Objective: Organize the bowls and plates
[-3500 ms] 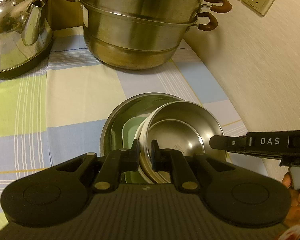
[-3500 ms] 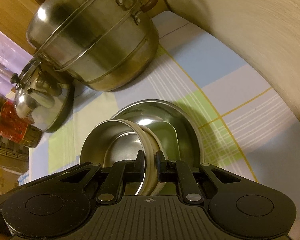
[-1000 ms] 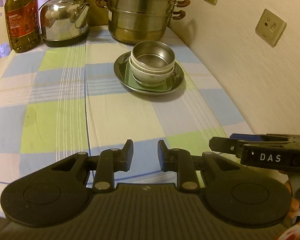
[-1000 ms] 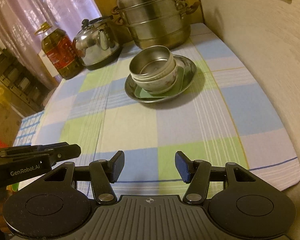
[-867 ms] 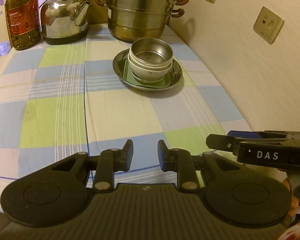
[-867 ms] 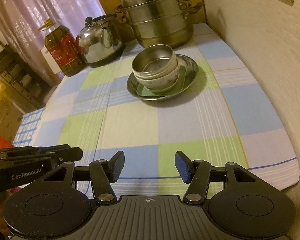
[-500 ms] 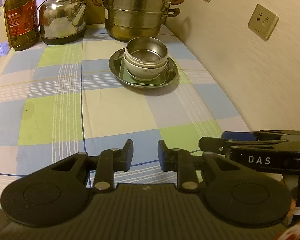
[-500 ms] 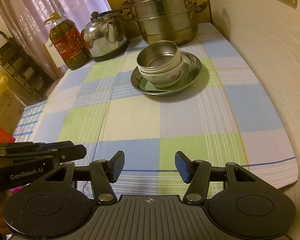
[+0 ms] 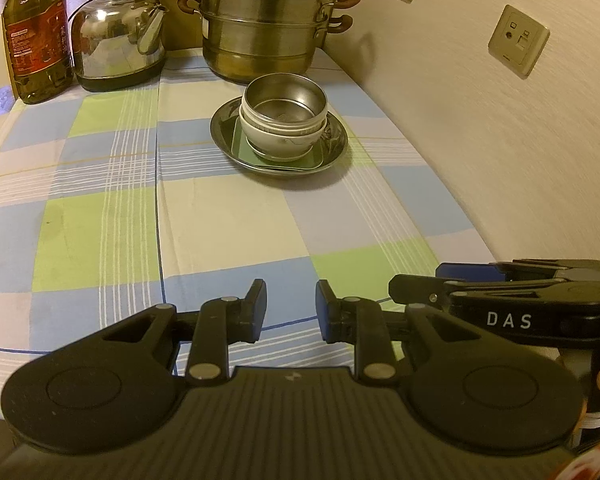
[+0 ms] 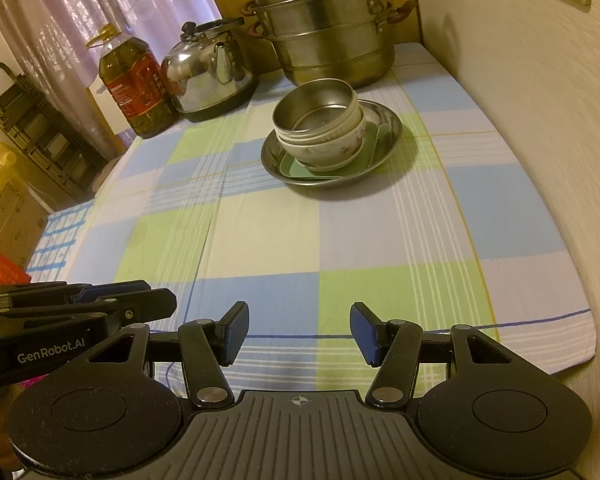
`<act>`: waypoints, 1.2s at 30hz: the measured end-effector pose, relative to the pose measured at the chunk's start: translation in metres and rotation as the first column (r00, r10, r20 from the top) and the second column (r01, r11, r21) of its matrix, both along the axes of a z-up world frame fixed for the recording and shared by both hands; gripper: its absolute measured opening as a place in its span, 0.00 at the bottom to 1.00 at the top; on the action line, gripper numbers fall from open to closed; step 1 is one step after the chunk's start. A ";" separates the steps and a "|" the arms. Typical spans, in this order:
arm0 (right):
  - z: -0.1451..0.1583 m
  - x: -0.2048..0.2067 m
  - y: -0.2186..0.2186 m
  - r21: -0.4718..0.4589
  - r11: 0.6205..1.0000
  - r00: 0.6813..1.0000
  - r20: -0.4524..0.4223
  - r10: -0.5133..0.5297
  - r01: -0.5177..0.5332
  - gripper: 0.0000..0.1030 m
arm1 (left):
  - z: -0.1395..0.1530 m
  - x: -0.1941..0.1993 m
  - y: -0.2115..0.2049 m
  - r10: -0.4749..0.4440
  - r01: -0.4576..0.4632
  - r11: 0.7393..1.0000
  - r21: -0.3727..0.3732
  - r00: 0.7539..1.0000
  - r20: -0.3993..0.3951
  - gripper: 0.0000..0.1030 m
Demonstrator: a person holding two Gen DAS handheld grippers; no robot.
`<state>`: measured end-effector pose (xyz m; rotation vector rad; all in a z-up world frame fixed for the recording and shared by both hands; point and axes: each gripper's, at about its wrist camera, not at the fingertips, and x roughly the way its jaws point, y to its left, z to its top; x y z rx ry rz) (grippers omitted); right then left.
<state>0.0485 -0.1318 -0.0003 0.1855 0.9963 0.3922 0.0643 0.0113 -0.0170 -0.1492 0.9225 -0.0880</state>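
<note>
We read the task as all but finished. One stack stands toward 12 o'clock on the table [image 9: 220, 216]: steel plate [image 9: 336, 148] at the bottom, green dish [image 9: 244, 148] on it, white bowl [image 9: 284, 142] in the dish, steel bowl [image 9: 286, 98] nested on top. From the right view it's the same stack at 12 to 1 o'clock: steel bowl [image 10: 316, 110], white bowl [image 10: 340, 148], green dish [image 10: 296, 168], steel plate [image 10: 388, 128]. The steel bowl looks slightly tilted in the right view; can't tell if it seats fully.

No loose plates or bowls anywhere else on the cloth, as far as we see. Pot [image 9: 264, 24], kettle [image 9: 118, 48], oil bottle [image 9: 36, 40] stand behind at 10 to 12 o'clock, apart from the stack.

Left gripper [image 9: 291, 306]: jaws parted narrowly, nothing between them. Right gripper [image 10: 298, 334]: jaws parted wider, also empty. Both hang over the near table edge at 6 o'clock, well apart from the stack. The right gripper shows at 3 o'clock in the left view.

Left to do, in our judgement: nothing obvious, maybe a nudge to seat the steel bowl.
</note>
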 end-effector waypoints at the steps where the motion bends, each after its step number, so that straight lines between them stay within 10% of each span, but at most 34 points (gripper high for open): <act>1: 0.000 0.000 0.000 0.000 1.000 1.000 0.000 -0.001 0.001 0.55 | 0.000 0.000 0.000 0.000 0.000 1.000 0.000 1.000 0.000 0.23; 36: -0.002 0.001 0.000 0.000 1.000 1.000 -0.003 -0.003 0.003 0.55 | -0.002 0.003 0.001 -0.005 0.005 1.000 -0.007 1.000 -0.003 0.23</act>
